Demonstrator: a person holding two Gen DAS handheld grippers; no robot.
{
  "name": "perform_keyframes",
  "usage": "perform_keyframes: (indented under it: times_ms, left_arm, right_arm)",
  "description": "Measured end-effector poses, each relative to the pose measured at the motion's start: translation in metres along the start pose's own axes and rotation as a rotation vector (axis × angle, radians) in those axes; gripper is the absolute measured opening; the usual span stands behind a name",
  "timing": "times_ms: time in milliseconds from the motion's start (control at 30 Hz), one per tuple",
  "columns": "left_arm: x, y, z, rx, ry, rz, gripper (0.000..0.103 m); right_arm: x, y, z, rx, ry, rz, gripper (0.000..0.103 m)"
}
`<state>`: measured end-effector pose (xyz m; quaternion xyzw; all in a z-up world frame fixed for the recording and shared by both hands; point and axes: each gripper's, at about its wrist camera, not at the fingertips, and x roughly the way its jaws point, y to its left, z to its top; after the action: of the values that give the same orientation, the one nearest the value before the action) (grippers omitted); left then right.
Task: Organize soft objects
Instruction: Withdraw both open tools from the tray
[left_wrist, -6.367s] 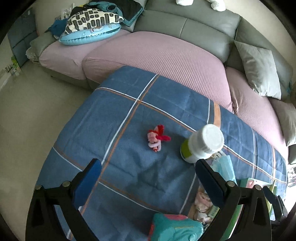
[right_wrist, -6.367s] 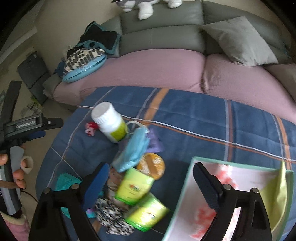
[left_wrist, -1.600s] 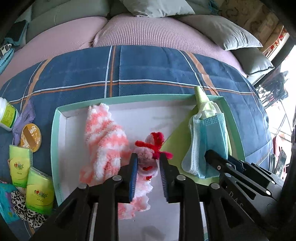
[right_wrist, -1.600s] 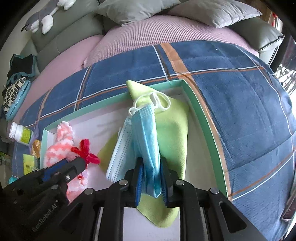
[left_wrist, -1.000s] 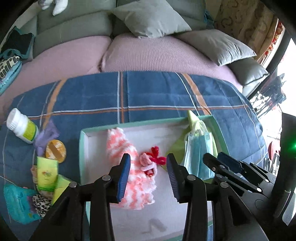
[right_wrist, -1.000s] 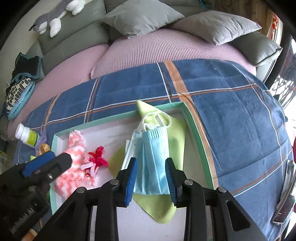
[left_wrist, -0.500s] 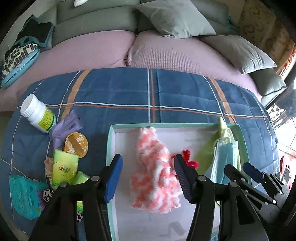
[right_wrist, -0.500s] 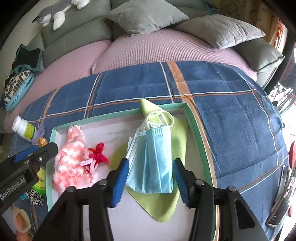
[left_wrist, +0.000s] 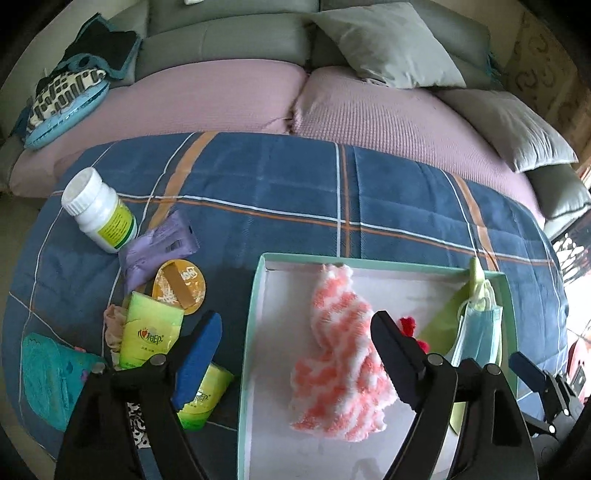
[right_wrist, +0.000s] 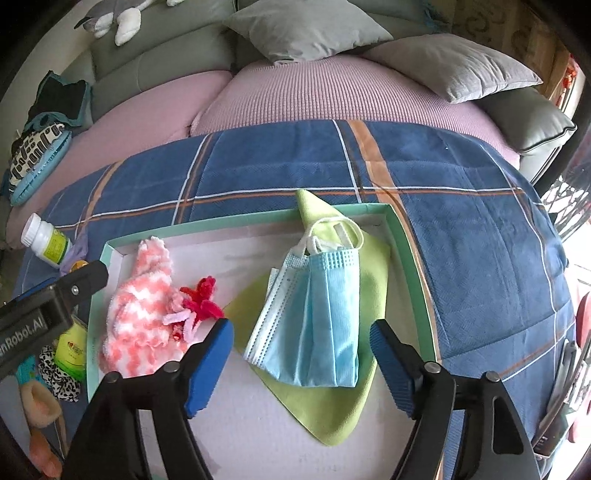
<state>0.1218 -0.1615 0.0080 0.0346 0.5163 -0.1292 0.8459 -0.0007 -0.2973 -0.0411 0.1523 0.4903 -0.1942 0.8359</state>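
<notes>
A white tray with a teal rim (left_wrist: 255, 295) (right_wrist: 406, 236) lies on the blue plaid blanket. In it are a pink-and-white fuzzy sock (left_wrist: 338, 354) (right_wrist: 142, 306), a small red-and-pink toy (right_wrist: 201, 301) (left_wrist: 408, 325), a green cloth (right_wrist: 369, 273) and blue face masks (right_wrist: 317, 317) (left_wrist: 480, 332) on the cloth. My left gripper (left_wrist: 295, 354) is open and empty above the tray's left edge. My right gripper (right_wrist: 301, 354) is open and empty above the masks.
Left of the tray lie a white pill bottle (left_wrist: 98, 212), a purple packet (left_wrist: 159, 247), a round gold tin (left_wrist: 179, 286), green tissue packs (left_wrist: 151, 334), a teal pouch (left_wrist: 48, 373) and a leopard-print scrunchie (right_wrist: 59, 373). The pink and grey sofa (left_wrist: 229, 99) with cushions stands behind.
Both grippers have opened wider and drawn back from the tray. The toy and the masks lie where they were let go.
</notes>
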Motion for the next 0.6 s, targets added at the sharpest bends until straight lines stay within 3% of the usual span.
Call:
perform_keyframes:
  times_ms: [67,133,233,600]
  left_arm:
    - [0.0003,0.0012,0.0004,-0.005,-0.004,0.000,0.085]
    - [0.0003,0.0009,0.0005,-0.002,-0.011,0.007,0.097]
    - [-0.0012,0.0010,0.0009,-0.004,-0.023,0.005,0.097]
    - [-0.0093,0.0057,0.0041,-0.019,-0.088,-0.005,0.097]
  right_arm:
    - [-0.0002,-0.0002,0.0002,0.000,-0.003,0.000,0.089]
    - [-0.0005,-0.0009,0.0008,0.003,-0.007,0.004,0.094]
    - [0.0003,-0.0009,0.0014,0.002,-0.016,0.012,0.103]
    - [-0.0083,-0.0008,0.0038,0.023,-0.069,0.029,0.103]
